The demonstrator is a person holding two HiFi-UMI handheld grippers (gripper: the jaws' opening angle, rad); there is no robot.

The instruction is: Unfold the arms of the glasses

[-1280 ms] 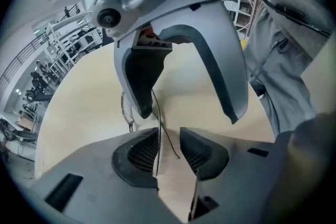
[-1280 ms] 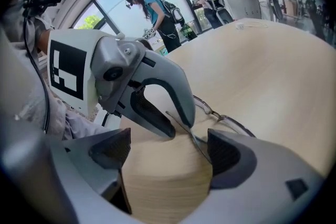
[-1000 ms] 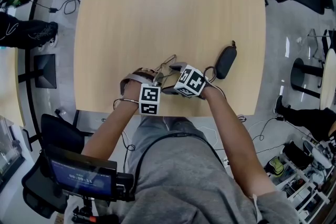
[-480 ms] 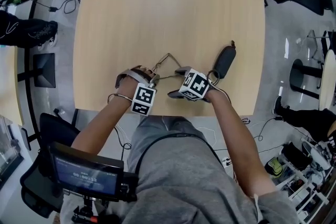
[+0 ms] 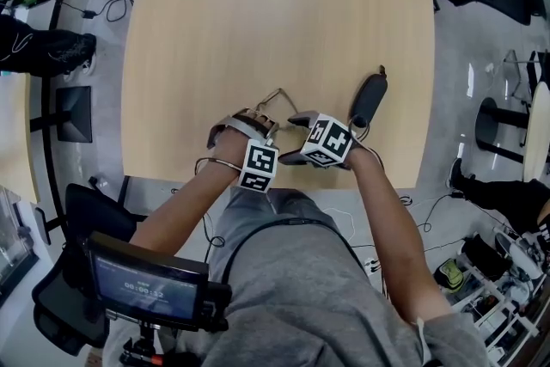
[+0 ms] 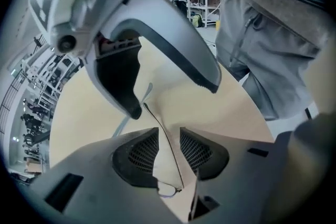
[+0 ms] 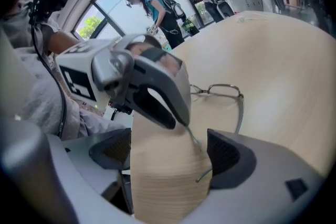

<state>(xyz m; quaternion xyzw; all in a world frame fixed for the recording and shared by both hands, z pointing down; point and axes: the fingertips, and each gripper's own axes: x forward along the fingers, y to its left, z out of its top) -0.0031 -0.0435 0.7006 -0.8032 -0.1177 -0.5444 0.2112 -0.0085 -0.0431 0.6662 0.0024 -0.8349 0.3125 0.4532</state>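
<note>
Glasses (image 7: 218,91) are seen flat on the table (image 5: 275,13), lower centre of the head view, close to the near edge, between the two claws.

Left claw (image 6: 168,132): jaws narrowly apart. One thin arm (image 6: 164,145) is threaded up the gap, with bare table visible on both sides of it, so nothing is pinched. A lens shows at the bottom of that view.

Right claw (image 7: 169,152): jaws wide apart and empty. The arm's tip is seen by the jaw at the right of its view; whether it touches the pad cannot be settled at this angle.

Risks:
- The wire arm could be bent, or the hinge strained, if it is swung past its stop or pushed sideways by a jaw edge.
- With neither claw closed, the frame could be skated toward the near edge and off the table.
- The claws are crowded together, so a knock between them is likely.

Against the frame half a second back: the left claw's marker cube has been shifted rightward, and the space between the cubes is narrower. The glasses and the dark case (image 5: 369,99) appear unmoved.
</note>
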